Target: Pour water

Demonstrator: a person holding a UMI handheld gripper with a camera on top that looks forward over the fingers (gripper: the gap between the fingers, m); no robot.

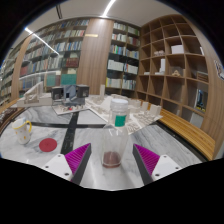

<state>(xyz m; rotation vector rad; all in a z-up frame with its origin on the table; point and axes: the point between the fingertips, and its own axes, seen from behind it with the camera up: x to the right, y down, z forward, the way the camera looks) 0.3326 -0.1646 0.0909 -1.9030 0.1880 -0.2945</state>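
Note:
A clear glass (111, 148) with a brownish bottom stands on the marble table (170, 140), between my two fingers with a gap at each side. My gripper (111, 160) is open; its magenta pads (78, 156) flank the glass left and right. A clear plastic cup (120, 109) with a green base stands further away on the table, beyond the glass.
A red disc (48, 145) lies on the table to the left. Small items (24, 128) stand at the far left. Boxes and clutter (68, 95) sit at the back of the table. Wooden bookshelves (172, 60) line the right wall.

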